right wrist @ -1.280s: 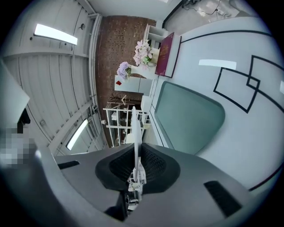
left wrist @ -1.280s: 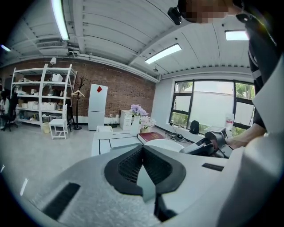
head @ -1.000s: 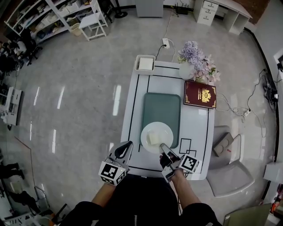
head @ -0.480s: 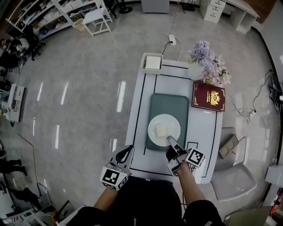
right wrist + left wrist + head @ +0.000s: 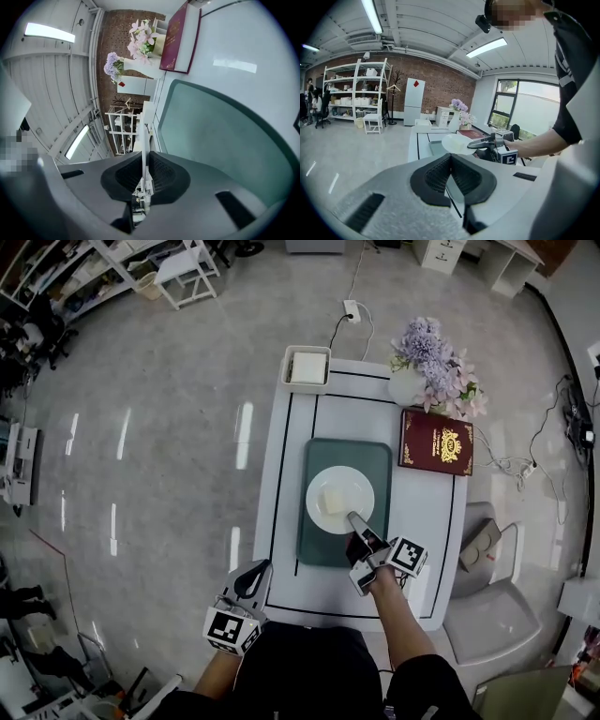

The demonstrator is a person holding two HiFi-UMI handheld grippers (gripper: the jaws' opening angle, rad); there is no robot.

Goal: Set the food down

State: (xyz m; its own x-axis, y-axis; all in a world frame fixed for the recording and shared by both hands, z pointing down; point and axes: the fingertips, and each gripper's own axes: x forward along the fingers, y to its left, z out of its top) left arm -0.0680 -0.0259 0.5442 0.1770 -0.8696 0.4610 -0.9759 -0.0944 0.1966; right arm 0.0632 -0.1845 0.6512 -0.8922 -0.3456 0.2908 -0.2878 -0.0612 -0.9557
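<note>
Food (image 5: pixel 334 502), a pale square block, lies on a round white plate (image 5: pixel 359 491); the right gripper (image 5: pixel 354 517) is clamped on the plate's near rim, which stands edge-on between its pads; the plate with the food is over the middle of a green tray (image 5: pixel 319 542) on the white table (image 5: pixel 417 521), and seems slightly raised rather than resting. The dark red book (image 5: pixel 437 442) bears a gold emblem, its lettering too small to read; a white box (image 5: pixel 307 367) at the far corner holds something white; a vase of flowers (image 5: pixel 429 367) stands beside the book. The left gripper (image 5: pixel 262 566), jaws together and empty, hangs off the table's near-left edge. A second ago the plate overlapped the tray's near end; it now sits farther in.
</note>
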